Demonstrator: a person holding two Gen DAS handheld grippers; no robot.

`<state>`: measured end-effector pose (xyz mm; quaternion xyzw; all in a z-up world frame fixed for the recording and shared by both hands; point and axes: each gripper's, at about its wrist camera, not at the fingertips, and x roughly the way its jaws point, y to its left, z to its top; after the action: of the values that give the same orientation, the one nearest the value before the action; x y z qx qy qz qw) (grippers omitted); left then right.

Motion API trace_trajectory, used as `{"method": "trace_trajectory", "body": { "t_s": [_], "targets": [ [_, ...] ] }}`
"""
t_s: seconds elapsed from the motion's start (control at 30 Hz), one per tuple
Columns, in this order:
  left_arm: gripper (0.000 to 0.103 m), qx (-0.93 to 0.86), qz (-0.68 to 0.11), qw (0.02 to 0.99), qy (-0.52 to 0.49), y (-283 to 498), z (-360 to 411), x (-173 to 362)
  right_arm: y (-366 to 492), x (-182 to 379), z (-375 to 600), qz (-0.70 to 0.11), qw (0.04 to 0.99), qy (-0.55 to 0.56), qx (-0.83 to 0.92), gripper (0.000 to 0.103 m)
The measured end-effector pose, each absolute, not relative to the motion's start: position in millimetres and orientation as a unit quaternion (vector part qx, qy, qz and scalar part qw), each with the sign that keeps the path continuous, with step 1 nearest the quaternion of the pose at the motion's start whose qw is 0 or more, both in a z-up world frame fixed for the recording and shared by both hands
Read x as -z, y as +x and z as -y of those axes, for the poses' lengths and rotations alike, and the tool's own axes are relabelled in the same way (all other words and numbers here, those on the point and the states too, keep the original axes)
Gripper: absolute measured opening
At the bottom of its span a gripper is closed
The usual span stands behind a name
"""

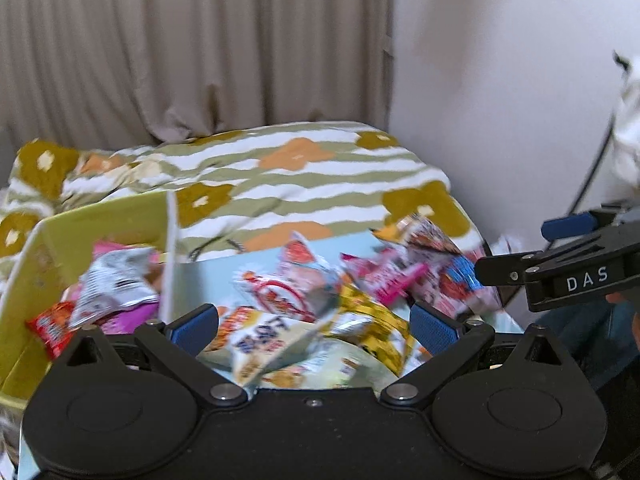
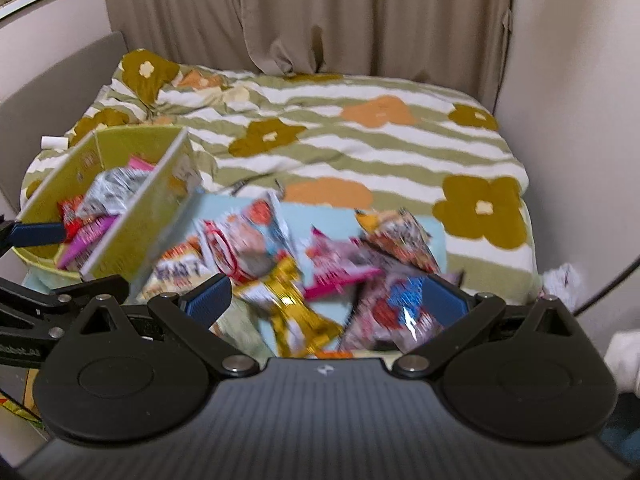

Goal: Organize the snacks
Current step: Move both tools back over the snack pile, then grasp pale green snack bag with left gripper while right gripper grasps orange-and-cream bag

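A pile of snack packets (image 1: 320, 300) lies on a light blue mat (image 1: 208, 280) at the bed's near edge; it also shows in the right wrist view (image 2: 288, 256). A yellow-green box (image 1: 80, 224) to the left holds several packets, seen too in the right wrist view (image 2: 120, 168). My left gripper (image 1: 316, 326) is open and empty over a white and orange packet (image 1: 260, 344). My right gripper (image 2: 326, 300) is open and empty over a gold packet (image 2: 292, 300) and a blue and red one (image 2: 400, 304). It also shows in the left wrist view (image 1: 516, 268).
A striped flowered duvet (image 2: 360, 148) covers the bed behind the mat. Beige curtains (image 2: 300, 12) hang at the back. A white wall (image 1: 500, 80) stands to the right. A black cable (image 1: 592, 176) hangs at the right.
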<state>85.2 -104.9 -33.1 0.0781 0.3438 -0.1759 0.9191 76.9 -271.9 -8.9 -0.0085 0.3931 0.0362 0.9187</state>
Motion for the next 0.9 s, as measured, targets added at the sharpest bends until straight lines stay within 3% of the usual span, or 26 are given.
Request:
{"method": "trace_trajectory", "body": {
  "t_s": [0.37,0.9],
  "targets": [
    [0.095,0.251,-0.377,0.868,0.204,101.8,162.8,105.6,63.3,66.6,304.0,-0.431,0.902,0.027,-0.008,0.103],
    [0.09,0.272,-0.425,0.823,0.261,136.8,165.0,159.5,77.6,119.6,291.8,-0.459,0.888,0.023,0.019,0.103]
  ]
}}
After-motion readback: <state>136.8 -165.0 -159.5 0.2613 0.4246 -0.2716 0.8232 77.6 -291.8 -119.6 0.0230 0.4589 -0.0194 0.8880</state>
